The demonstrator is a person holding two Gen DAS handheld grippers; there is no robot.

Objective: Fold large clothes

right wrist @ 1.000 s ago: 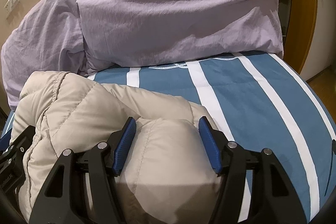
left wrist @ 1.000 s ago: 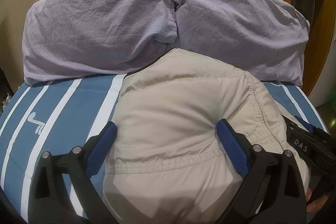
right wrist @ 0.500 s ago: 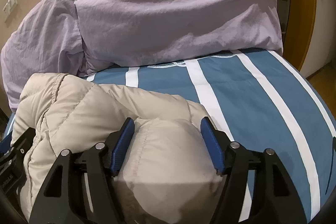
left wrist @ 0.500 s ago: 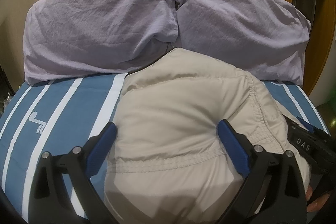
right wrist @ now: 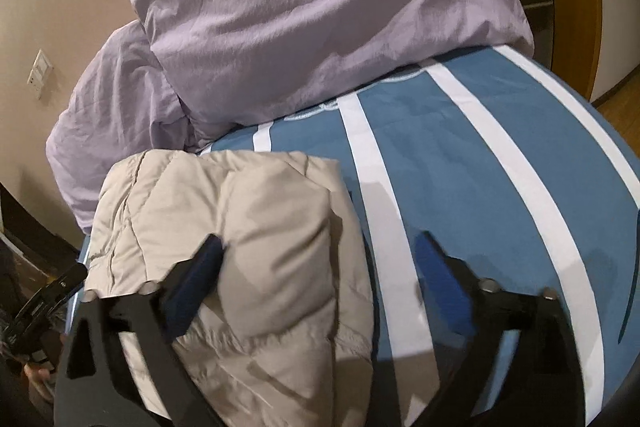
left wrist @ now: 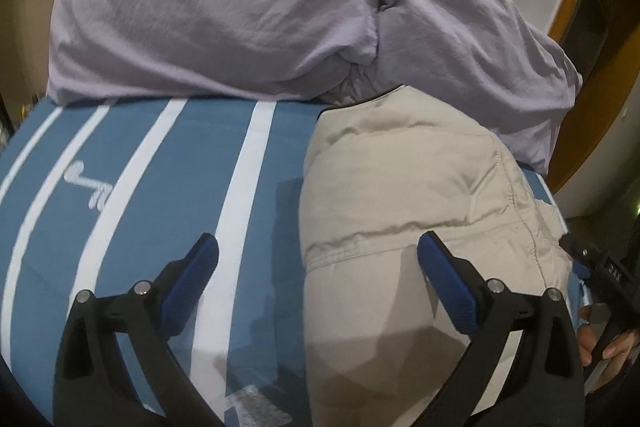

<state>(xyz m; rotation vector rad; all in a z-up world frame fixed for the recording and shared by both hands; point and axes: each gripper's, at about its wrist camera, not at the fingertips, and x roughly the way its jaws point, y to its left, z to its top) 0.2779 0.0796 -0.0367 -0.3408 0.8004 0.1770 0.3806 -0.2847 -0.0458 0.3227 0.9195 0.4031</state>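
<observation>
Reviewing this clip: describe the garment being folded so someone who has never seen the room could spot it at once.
On the blue bed cover with white stripes, look below the two lilac pillows at the head. The beige puffer jacket lies there folded into a thick bundle; it alone is quilted, padded and cream-coloured.

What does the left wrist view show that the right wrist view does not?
Only the left wrist view shows the small white emblem printed on the bedspread. Only the right wrist view shows the wall switch plate and wooden floor. Both show the folded beige jacket, two lilac pillows and the blue striped bedspread.
</observation>
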